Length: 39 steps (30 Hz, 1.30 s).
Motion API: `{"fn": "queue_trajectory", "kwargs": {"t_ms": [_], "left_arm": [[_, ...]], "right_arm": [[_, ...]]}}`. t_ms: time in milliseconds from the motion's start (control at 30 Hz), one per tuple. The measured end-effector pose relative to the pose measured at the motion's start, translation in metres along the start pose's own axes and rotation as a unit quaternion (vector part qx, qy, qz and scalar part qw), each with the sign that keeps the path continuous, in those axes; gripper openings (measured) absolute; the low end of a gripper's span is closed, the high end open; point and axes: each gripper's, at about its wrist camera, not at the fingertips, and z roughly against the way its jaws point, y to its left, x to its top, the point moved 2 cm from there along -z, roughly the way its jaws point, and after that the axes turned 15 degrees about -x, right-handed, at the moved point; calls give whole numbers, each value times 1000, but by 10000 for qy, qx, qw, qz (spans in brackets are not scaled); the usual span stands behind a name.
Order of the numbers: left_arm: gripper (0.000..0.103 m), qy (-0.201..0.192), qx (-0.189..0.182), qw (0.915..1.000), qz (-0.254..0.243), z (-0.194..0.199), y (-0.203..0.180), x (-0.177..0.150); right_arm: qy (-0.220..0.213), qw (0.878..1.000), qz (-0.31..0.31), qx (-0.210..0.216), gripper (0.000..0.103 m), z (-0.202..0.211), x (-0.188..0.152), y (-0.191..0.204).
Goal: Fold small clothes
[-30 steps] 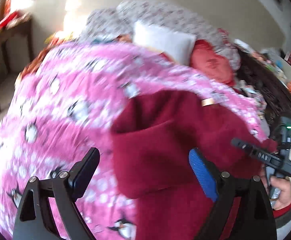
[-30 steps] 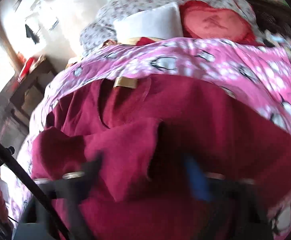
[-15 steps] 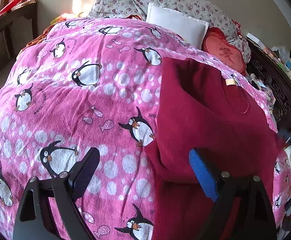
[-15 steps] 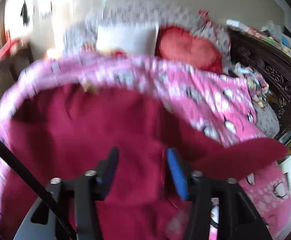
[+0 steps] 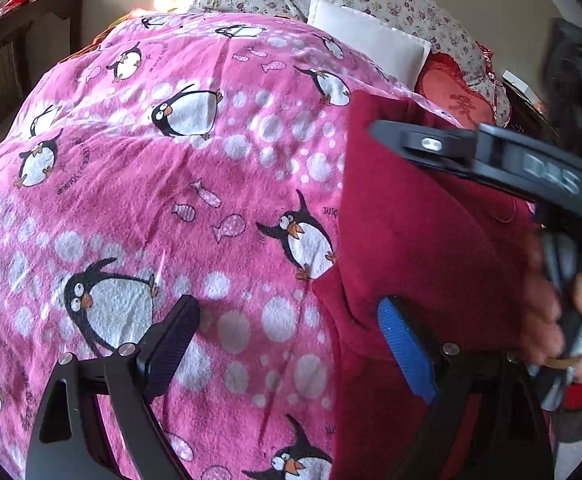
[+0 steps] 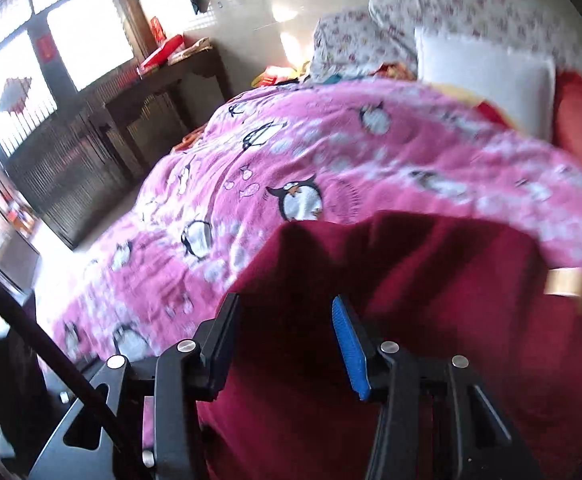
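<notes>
Garment (image 5: 423,240): one dark red knit top, laid flat on a pink penguin blanket (image 5: 171,200) covering a bed. It sits toward the blanket's right side as the left wrist view shows it, long edge running up toward the pillows (image 5: 367,44). A tan label (image 6: 565,282) shows at what looks like the neckline.

Handling, judged: soft, limp, light. Fleecy or knitted surface, so not slippery; pads should bite well. It will sag and drape when lifted and will not hold a crease by itself. Nothing fragile. It may drag on the fuzzy blanket rather than slide.

Hold points, judged: the near left edge where a flap or sleeve juts out by the blue pad; otherwise a corner or hem, pinching a single layer cleanly.

Left gripper (image 5: 287,320): jaws wide apart, holding nothing. Dark finger over bare blanket, blue pad (image 5: 405,348) over the garment's left edge; that edge lies between them, not pinched.

Right gripper (image 6: 283,332): jaws roughly half apart and have just been closing. Red fabric lies beneath and between them; no pinch is visible, so it appears unheld. In the left view it crosses above the garment, gripped by a hand (image 5: 571,320) at the right edge.
</notes>
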Motion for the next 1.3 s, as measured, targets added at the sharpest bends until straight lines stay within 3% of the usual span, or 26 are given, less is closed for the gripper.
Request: {"fn": "queue_trajectory", "kwargs": {"t_ms": [33, 67, 100, 267, 367, 500, 633, 667, 767, 867, 967, 1033, 1100, 1133, 1200, 1233, 1300], "left_arm": [[90, -19, -32, 10000, 8, 0, 1, 0], [90, -45, -84, 9999, 35, 0, 3, 0], [90, -61, -128, 9999, 54, 1, 4, 0], [90, -175, -353, 9990, 189, 7, 10, 0], [90, -254, -358, 9988, 198, 8, 10, 1], [90, -227, -249, 9994, 115, 4, 8, 1], [90, -256, -266, 9993, 113, 5, 9, 1], [90, -286, -250, 9992, 116, 6, 9, 1], [90, -378, -211, 9990, 62, 13, 7, -1], [90, -487, -215, 9986, -78, 24, -1, 1], [90, -570, -185, 9978, -276, 34, -16, 4], [90, -589, -138, 9975, -366, 36, -25, 6], [90, -538, -39, 9977, -420, 34, -32, 6], [90, -521, 25, 9977, -437, 32, -34, 6], [90, -505, 150, 9976, -446, 29, -38, 6], [90, -503, 205, 9976, -429, 28, -40, 8], [90, -508, 256, 9975, -413, 26, -42, 10]], "right_arm": [[71, 9999, -31, 111, 41, -9, 0, 0], [187, 9997, 27, 124, 15, -16, 0, 4], [290, 9995, 156, -14, 7, -23, -3, 8], [-239, 9993, 279, -71, 6, 5, 11, 19], [-693, 9959, 436, -383, 4, 23, 30, 25], [-787, 9937, 346, -721, 1, -6, 47, 30], [-433, 9978, -91, -495, 2, -17, 38, 20], [-455, 9980, -164, -405, 7, -5, 32, 15], [-498, 9962, -151, -698, 73, 49, 1, -16], [-526, 9872, -287, -1476, 76, 104, -38, -73], [-508, 9629, -696, -2557, 82, 147, -77, -139], [-426, 9536, -965, -2820, 84, 160, -100, -173], [-168, 9571, -1136, -2660, 83, 152, -117, -192], [-81, 9607, -1096, -2549, 78, 146, -121, -194], [74, 9628, -666, -2617, 5, 132, -124, -185], [-52, 9568, -414, -2878, 5, 133, -122, -178], [-502, 9592, -410, -2752, 0, 149, -109, -173]]}}
